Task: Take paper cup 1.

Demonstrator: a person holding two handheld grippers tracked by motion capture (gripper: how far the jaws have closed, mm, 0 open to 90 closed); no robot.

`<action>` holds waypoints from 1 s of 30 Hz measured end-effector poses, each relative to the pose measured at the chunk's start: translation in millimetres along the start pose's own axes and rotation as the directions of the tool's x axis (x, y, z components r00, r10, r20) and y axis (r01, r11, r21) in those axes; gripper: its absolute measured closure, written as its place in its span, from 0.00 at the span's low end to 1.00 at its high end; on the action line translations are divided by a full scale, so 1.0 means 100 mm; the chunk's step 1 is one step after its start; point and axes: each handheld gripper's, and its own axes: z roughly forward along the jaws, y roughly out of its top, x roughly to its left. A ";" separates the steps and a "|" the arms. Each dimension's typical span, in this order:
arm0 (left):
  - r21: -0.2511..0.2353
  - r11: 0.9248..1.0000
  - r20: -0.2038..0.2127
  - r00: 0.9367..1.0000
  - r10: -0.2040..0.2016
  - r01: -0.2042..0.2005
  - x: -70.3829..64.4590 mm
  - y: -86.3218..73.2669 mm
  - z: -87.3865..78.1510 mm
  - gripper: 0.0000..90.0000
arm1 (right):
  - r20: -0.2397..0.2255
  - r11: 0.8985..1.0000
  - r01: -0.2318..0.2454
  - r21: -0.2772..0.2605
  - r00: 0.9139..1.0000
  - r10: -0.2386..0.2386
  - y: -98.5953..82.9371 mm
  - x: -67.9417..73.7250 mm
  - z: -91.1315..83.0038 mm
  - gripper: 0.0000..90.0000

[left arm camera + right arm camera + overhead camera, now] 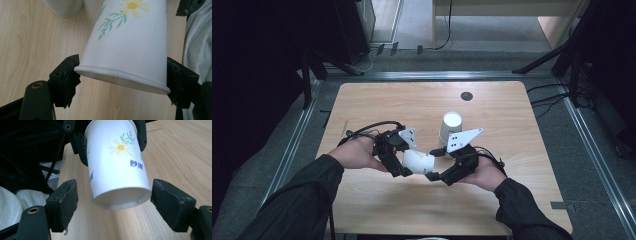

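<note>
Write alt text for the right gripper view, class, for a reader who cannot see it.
A white paper cup with a daisy print hangs bottom-first between the right gripper's two open black jaws, with gaps on both sides. The left gripper grips its far end above a light wooden table.

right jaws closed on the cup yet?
No, the right gripper stands open, with gaps between its jaws and the cup.

One held paper cup (418,161), one stack of cups (450,126), two grippers (404,161) (439,163).
</note>
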 end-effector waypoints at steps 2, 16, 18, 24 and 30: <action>0.015 1.000 0.001 1.000 0.008 -0.008 -0.01 0.02 0.00 0.25 | 0.001 1.000 -0.002 -0.001 1.000 0.002 0.01 0.00 0.02 0.25; 0.062 0.997 0.001 0.999 0.038 -0.038 0.00 0.11 -0.03 0.25 | 0.004 1.000 0.030 0.007 1.000 -0.030 0.05 0.00 0.14 0.31; 0.063 0.997 0.004 0.999 0.040 -0.040 0.00 0.11 -0.02 0.25 | 0.005 0.999 0.035 0.007 0.999 -0.035 0.05 0.00 0.15 0.33; 0.067 0.997 0.008 0.999 0.035 -0.035 -0.01 0.12 -0.01 0.25 | -0.001 0.999 0.033 0.010 0.999 -0.033 0.05 0.00 0.16 0.37; 0.072 0.997 0.010 0.999 0.037 -0.038 0.00 0.12 -0.01 0.25 | 0.002 0.999 0.035 0.012 0.999 -0.035 0.05 0.00 0.17 0.38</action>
